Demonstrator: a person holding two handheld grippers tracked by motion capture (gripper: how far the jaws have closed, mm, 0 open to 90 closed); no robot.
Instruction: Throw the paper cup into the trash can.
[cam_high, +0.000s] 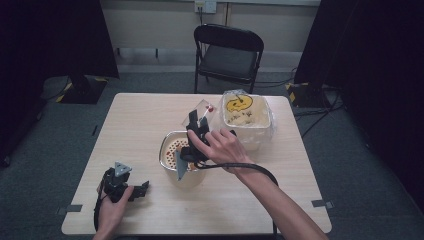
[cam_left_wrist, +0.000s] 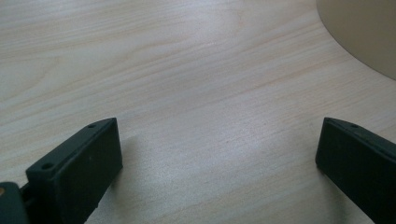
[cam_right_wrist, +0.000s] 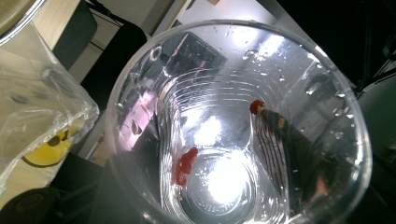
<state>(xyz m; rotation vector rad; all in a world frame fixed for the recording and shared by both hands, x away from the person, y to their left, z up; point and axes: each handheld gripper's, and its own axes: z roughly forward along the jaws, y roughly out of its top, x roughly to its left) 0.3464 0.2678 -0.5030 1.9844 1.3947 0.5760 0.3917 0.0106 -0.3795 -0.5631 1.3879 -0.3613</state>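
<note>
Right gripper (cam_high: 198, 125), centre of the high view: closed on a clear plastic cup (cam_high: 204, 111), tilted above a metal bowl (cam_high: 170, 145) with a perforated insert. Cup (cam_right_wrist: 233, 126) interior wet, bearing red smears. Left gripper (cam_high: 140, 190), lower left, rested on the bench (cam_high: 140, 115), jaws wide apart and empty. Bag-lined tub (cam_high: 247, 117) stood upper right of the bowl.

Your counter (cam_high: 150, 120) is pale wood with a fine lengthwise grain. Both tongs, left (cam_high: 141, 190) and right (cam_high: 196, 122), are matt black. The clear plastic cup (cam_right_wrist: 238, 126) shows water drops and two red smears. The strainer bowl (cam_high: 170, 150) looks cream with an orange dotted inside, though it's small. A yellow smiley with black features marks the transparent bag (cam_high: 239, 104). The folding chair (cam_high: 227, 55) is black.
</note>
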